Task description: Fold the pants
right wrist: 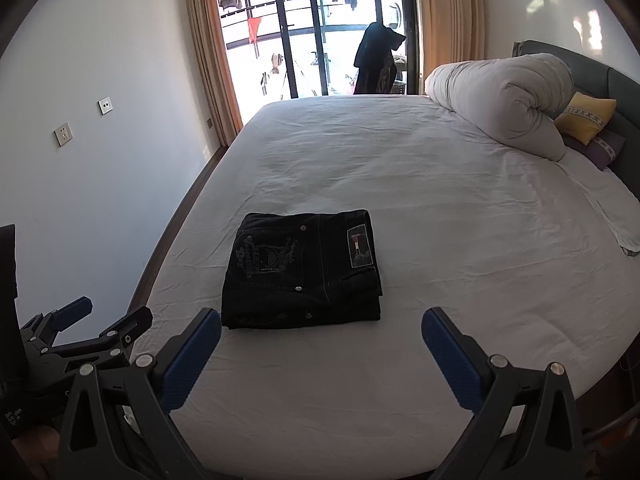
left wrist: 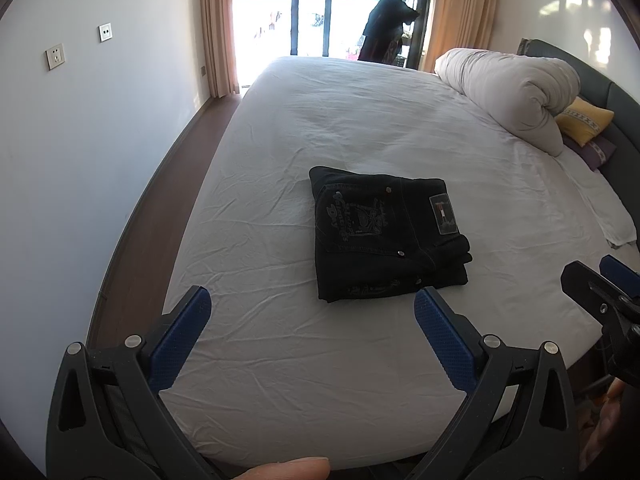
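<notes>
Black pants (left wrist: 384, 236) lie folded into a compact rectangle on the white bed sheet (left wrist: 320, 360), back pocket embroidery and a label patch facing up; the same pants (right wrist: 304, 272) show in the right wrist view. My left gripper (left wrist: 312, 308) hovers open just short of the pants' near edge, nothing between its blue pads. My right gripper (right wrist: 322, 326) is open too, held back from the pants' near edge and empty. The right gripper (left wrist: 600, 280) shows at the right edge of the left wrist view; the left gripper (right wrist: 88, 320) shows at the lower left of the right wrist view.
A rolled white duvet (right wrist: 504, 92) lies at the far right by a yellow pillow (right wrist: 584, 116) and the dark headboard (right wrist: 616, 80). A white wall (right wrist: 80, 80) and a strip of wood floor (left wrist: 160, 208) run along the left. Balcony doors (right wrist: 320, 28) with hanging clothes stand behind.
</notes>
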`<action>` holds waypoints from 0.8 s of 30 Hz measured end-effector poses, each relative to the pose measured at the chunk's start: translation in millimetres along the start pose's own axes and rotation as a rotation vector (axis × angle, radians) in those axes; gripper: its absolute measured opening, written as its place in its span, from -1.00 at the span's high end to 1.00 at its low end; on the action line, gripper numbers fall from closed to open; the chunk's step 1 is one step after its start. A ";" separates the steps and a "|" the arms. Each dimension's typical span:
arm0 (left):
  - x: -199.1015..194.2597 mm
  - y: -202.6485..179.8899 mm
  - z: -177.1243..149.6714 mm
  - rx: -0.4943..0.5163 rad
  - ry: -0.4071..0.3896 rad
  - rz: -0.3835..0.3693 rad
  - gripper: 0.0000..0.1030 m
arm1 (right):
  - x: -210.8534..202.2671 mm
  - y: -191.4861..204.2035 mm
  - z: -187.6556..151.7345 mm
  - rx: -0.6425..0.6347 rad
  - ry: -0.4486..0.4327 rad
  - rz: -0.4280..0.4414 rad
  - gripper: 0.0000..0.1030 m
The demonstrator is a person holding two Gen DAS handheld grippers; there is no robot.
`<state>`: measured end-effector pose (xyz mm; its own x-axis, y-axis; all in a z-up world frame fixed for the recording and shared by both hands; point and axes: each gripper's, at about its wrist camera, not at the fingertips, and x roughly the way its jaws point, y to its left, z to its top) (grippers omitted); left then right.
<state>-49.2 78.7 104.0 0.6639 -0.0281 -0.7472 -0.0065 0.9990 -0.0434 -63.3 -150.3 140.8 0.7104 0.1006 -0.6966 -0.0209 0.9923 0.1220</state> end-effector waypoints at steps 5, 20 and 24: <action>-0.2 0.2 -0.2 0.000 -0.001 -0.001 -1.00 | -0.3 0.0 0.4 0.000 0.000 0.000 -1.00; -1.7 -0.1 0.3 -0.001 0.001 0.001 -1.00 | -0.8 -0.8 1.0 -0.001 0.001 0.001 -1.00; -1.7 0.2 0.6 0.000 0.001 0.001 -1.00 | -0.8 -1.0 0.9 -0.001 0.001 0.000 -1.00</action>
<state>-49.9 78.9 105.7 0.6634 -0.0276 -0.7478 -0.0072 0.9990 -0.0433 -63.2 -151.4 141.9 0.7096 0.1007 -0.6974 -0.0219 0.9924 0.1210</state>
